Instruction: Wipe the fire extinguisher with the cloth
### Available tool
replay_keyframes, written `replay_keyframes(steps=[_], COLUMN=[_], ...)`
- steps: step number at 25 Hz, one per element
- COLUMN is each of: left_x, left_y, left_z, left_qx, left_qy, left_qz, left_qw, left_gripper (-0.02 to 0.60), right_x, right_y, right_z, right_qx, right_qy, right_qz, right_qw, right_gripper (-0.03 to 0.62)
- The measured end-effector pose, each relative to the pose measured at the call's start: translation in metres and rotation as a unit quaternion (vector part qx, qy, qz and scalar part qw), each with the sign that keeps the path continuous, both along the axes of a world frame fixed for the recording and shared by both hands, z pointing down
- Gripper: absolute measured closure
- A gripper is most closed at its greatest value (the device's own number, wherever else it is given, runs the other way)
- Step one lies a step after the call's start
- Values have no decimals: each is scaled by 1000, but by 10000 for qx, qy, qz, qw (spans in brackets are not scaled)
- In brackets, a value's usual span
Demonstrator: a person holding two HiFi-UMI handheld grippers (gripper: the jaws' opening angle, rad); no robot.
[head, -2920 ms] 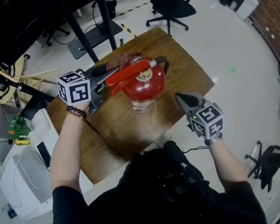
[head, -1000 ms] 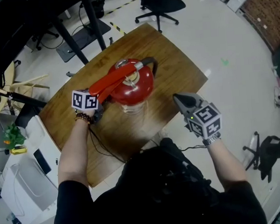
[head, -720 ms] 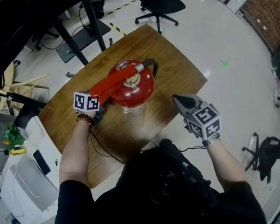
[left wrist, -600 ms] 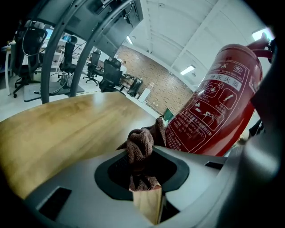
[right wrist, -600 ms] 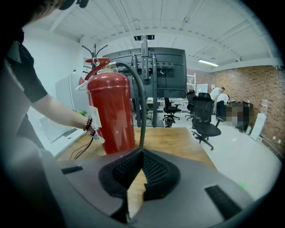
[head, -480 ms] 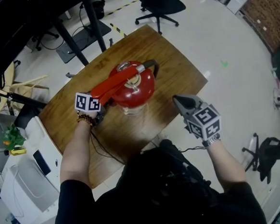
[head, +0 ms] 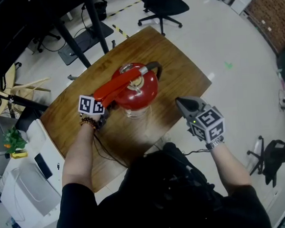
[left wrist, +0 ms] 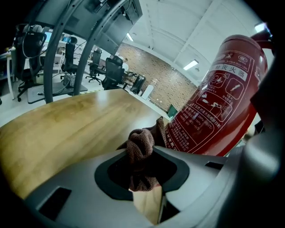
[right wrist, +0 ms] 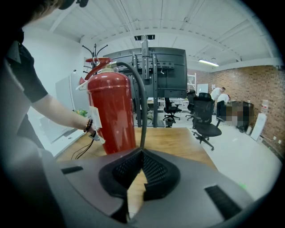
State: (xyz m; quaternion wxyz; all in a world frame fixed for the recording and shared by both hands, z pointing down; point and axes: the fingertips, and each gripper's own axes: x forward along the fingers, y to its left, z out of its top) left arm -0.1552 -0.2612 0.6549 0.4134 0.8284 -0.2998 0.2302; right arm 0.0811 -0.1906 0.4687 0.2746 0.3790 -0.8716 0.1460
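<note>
One extinguisher (head: 140, 91), frame centre. One hose (right wrist: 143, 111) on it. One cloth (left wrist: 140, 147). One table (head: 178, 69).

Two grippers: left gripper (left wrist: 142, 160), right gripper (head: 180, 102). Two marker cubes in head view: left cube (head: 91, 105), left of centre; right cube (head: 209, 123), lower right.

One bracelet (head: 87, 121), left of centre. One white unit (head: 23, 187), lower left.

Two chairs in right gripper view, right of centre: near chair (right wrist: 205, 116), far chair (right wrist: 171, 109).
</note>
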Motion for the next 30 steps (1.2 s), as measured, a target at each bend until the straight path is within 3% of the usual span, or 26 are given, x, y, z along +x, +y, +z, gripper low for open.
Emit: replay_keyframes(steps=[6, 10, 14, 20, 23, 30], left_x=[-22, -38, -43, -12, 2, 14], left_y=[-17, -47, -68, -70, -66, -64], left_z=[-27, -85, -152, -230, -249, -321], left_qx=[280, 786, 1280, 1801, 1909, 2540], left_qy=[14, 440, 909, 1736, 1934, 1641], left_qz=[-259, -620, -686, -347, -168, 540], left_qw=[9993, 9940, 9852, 9676, 9622, 9517], left_gripper=[485, 485, 485, 485, 485, 485], right_x=[1, -1, -2, -2, -2, -3], right_y=[0, -1, 0, -1, 0, -2], right_z=[-1, -3, -4, -6, -7, -7], right_qx=[39, 78, 98, 113, 111, 76], right_qy=[-13, -41, -64, -59, -53, -10], right_qz=[-11, -39, -55, -66, -71, -218], right_qw=[10000, 10000, 9999, 9999, 9999, 9997], right_gripper=[579, 577, 578, 578, 578, 578])
